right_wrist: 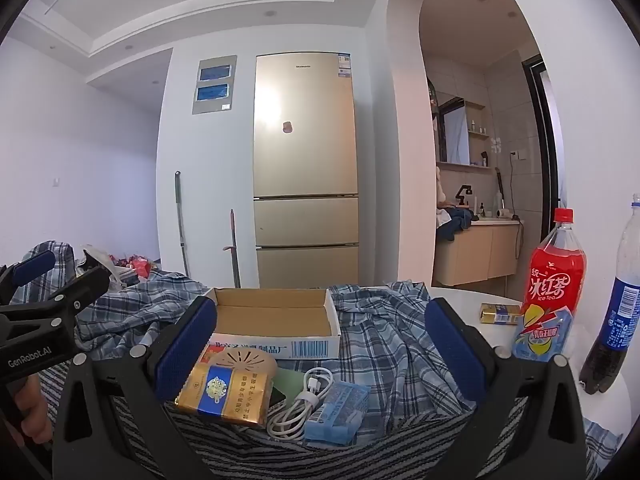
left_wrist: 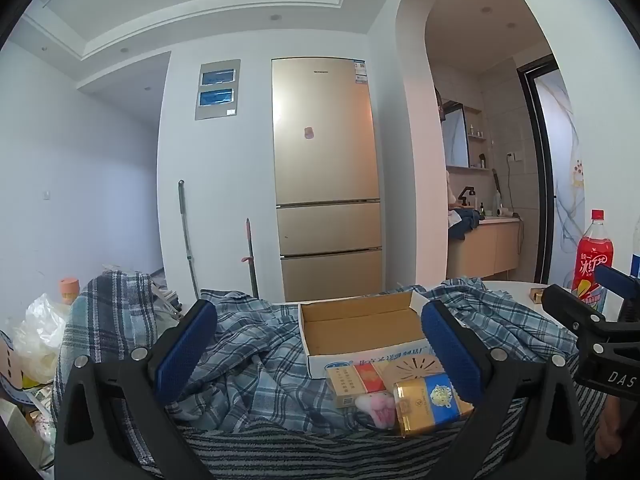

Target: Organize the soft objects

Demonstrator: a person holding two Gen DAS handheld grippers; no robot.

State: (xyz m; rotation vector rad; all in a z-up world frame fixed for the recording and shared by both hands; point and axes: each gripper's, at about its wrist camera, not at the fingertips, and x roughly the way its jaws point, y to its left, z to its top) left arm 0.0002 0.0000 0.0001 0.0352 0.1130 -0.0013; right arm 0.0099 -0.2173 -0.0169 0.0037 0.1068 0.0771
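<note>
An open, empty cardboard box (left_wrist: 360, 326) (right_wrist: 274, 316) lies on a crumpled blue plaid cloth (left_wrist: 248, 356) (right_wrist: 396, 344) over a striped cloth (left_wrist: 280, 448). In front of it lie a gold-and-blue pack (left_wrist: 430, 402) (right_wrist: 226, 394), a red-and-gold pack (left_wrist: 356, 382), a small pink-and-white plush (left_wrist: 378, 408), a coiled white cable (right_wrist: 304, 404) and a blue tissue packet (right_wrist: 338, 412). My left gripper (left_wrist: 320, 356) is open and empty above the packs; it also shows at the left of the right wrist view (right_wrist: 56, 280). My right gripper (right_wrist: 320, 356) is open and empty above the cable.
A red iced-tea bottle (right_wrist: 554, 288) (left_wrist: 592, 260), a dark cola bottle (right_wrist: 616, 320) and a gold pack (right_wrist: 500, 314) stand on the white table at the right. Plastic bags and clutter (left_wrist: 40, 336) lie at the left. A gold fridge (left_wrist: 326, 176) stands behind.
</note>
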